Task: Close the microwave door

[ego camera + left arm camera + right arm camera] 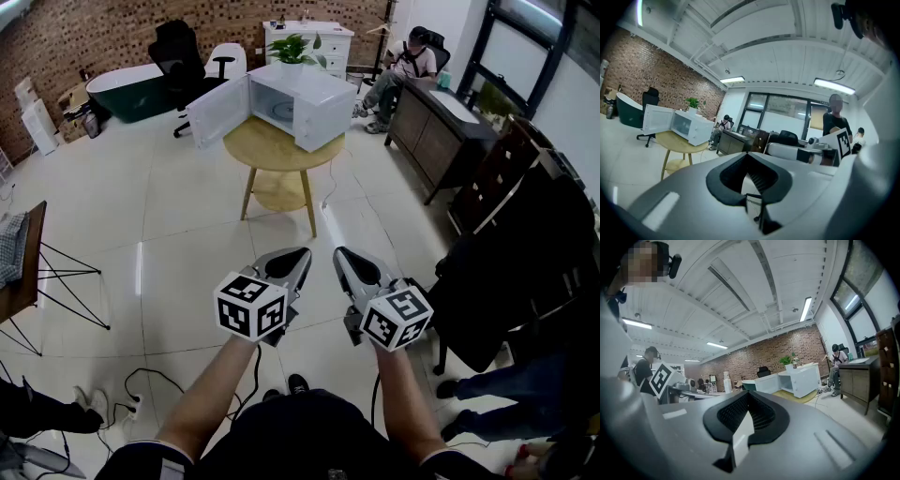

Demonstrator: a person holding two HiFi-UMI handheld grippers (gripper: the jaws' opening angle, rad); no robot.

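The white microwave (314,101) stands on a round wooden table (272,150) far ahead, and its door (217,111) is swung wide open to the left. Both grippers are held low and close to the person, well short of the table. My left gripper (298,258) and my right gripper (343,258) are shut with nothing between the jaws. In the left gripper view the microwave (691,127) and its open door (656,119) show small beyond the left gripper (750,197). In the right gripper view the microwave (804,379) appears far off past the right gripper (740,437).
A potted plant (295,47) sits behind the microwave. A black office chair (183,52) and a dark tub (131,89) stand at the back left. A person (398,70) sits by a dark desk (441,127) on the right. Cables (141,394) lie on the tiled floor.
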